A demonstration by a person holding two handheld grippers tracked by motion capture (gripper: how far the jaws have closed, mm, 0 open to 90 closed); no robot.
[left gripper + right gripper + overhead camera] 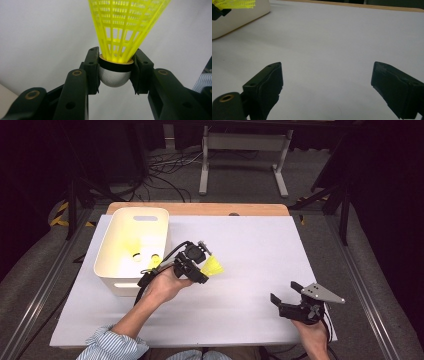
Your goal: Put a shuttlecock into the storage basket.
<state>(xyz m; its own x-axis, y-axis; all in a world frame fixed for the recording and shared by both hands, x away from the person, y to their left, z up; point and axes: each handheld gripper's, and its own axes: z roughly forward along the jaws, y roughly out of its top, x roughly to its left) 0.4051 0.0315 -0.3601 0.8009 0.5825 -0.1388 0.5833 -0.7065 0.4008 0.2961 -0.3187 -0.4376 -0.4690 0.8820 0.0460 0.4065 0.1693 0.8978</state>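
Note:
A yellow shuttlecock (pixel 212 267) with a white cork base is held by my left gripper (pixel 201 265) just right of the white bin (pixel 131 249). In the left gripper view the pads (pixel 93 67) press on the cork's black band, and the yellow skirt (pixel 126 27) fans upward. Two more yellow shuttlecocks (pixel 145 256) lie inside the bin. My right gripper (pixel 286 293) hovers low over the white table sheet (pixel 250 250) near the front right, jaws wide apart with nothing between them (pixel 327 87).
The bin stands at the table's left side, its corner (pixel 237 17) visible in the right gripper view. The white sheet covers a wooden tabletop (pixel 200 208). Beyond the table are a stand's metal legs (pixel 245 160) and cables on the floor.

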